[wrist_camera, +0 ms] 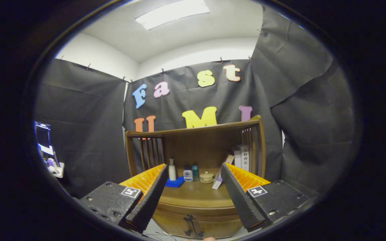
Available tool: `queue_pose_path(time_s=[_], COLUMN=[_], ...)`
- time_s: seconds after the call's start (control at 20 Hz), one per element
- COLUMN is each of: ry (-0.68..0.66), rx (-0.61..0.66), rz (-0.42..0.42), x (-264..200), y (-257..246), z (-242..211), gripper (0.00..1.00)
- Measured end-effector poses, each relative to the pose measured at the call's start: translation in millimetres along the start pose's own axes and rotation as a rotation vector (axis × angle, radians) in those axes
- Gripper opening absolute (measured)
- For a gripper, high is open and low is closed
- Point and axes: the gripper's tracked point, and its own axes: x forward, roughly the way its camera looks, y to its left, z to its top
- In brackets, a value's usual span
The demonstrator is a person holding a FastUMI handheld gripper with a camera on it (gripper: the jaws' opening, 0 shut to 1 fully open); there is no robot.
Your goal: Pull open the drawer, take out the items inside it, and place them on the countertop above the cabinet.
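A wooden cabinet (196, 221) stands ahead of me with a railed shelf back (196, 129) rising above its countertop (194, 194). The drawer front (193, 211) under the counter edge looks closed, with a small dark pull at its middle. My gripper (193, 179) is open, fingers spread wide, held in the air in front of the cabinet and above the counter's front edge. Nothing lies between the fingers. The drawer's contents are hidden.
At the back of the countertop stand a white pump bottle (172, 170), a blue pad (175, 182), two small bottles (191, 173), a lidded cream jar (206, 177) and a leaning box (220, 175). Books (241, 158) stand at the right rail. A screen (44, 139) is far left.
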Motion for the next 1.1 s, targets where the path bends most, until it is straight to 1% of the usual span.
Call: queue_pose_path(time_s=[0.25, 0.55, 0.85, 1.1], ry=[0.072, 0.182, 0.269, 0.344], rx=[0.029, 0.032, 0.049, 0.073], rz=[0.002, 0.034, 0.019, -0.012], x=[21, 49, 79, 101], y=[2, 17, 25, 26], z=[-51, -129, -200, -263], gripper=[1.00, 1.00, 1.00, 1.00])
